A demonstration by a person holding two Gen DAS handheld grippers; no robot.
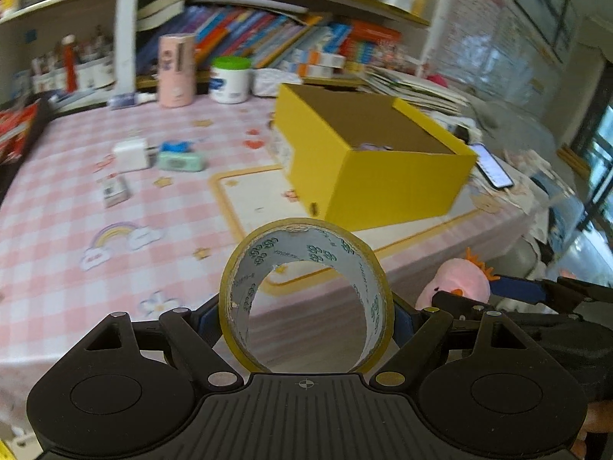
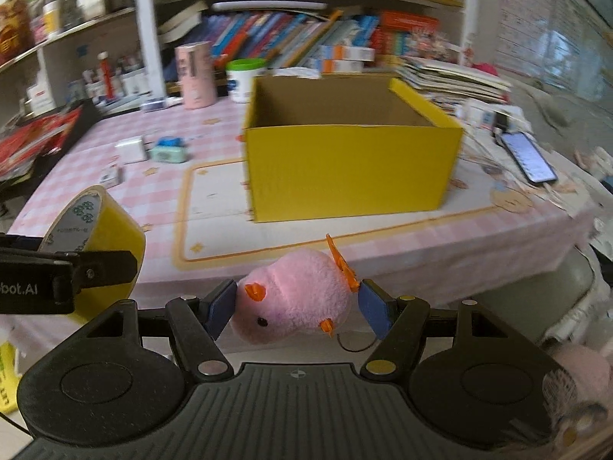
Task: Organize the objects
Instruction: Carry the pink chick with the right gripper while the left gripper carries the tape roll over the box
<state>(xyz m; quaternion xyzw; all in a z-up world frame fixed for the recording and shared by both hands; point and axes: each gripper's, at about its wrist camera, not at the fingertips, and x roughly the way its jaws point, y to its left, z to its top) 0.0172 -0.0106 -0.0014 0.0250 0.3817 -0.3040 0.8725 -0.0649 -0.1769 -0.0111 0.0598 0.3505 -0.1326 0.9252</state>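
Left gripper [image 1: 306,316]: fingers spread wide and clamped on a roll of tape [image 1: 306,295], pads against its outer rim; the roll stands on edge, its hollow core facing the camera, held in the air just off the near edge of the worktop.
Right gripper [image 2: 297,304]: blue pads [image 2: 375,306] pressed on either side of a pink plush chick [image 2: 295,303], about half open; the toy lies sideways, orange beak toward the left pad, orange crest toward the right one, off the near edge of the worktop.
Box [image 2: 345,161]: yellow cardboard, open at the top, standing on the worktop beyond both grippers, partly on a yellow-bordered mat [image 2: 214,211]; the left view shows something pale inside, too blurred to tell.
Worktop [image 1: 69,199]: covered by a pink checked cloth.
Small items: white charger [image 1: 132,153], green tape dispenser [image 1: 180,159] and a small carton [image 1: 115,190], left of the box, well apart from it.
Phone [image 2: 530,157]: screen lit, lying right of the box.
Back edge: pink tube [image 1: 176,71], white jar with a green lid [image 1: 230,79], books on a shelf [image 1: 283,34].
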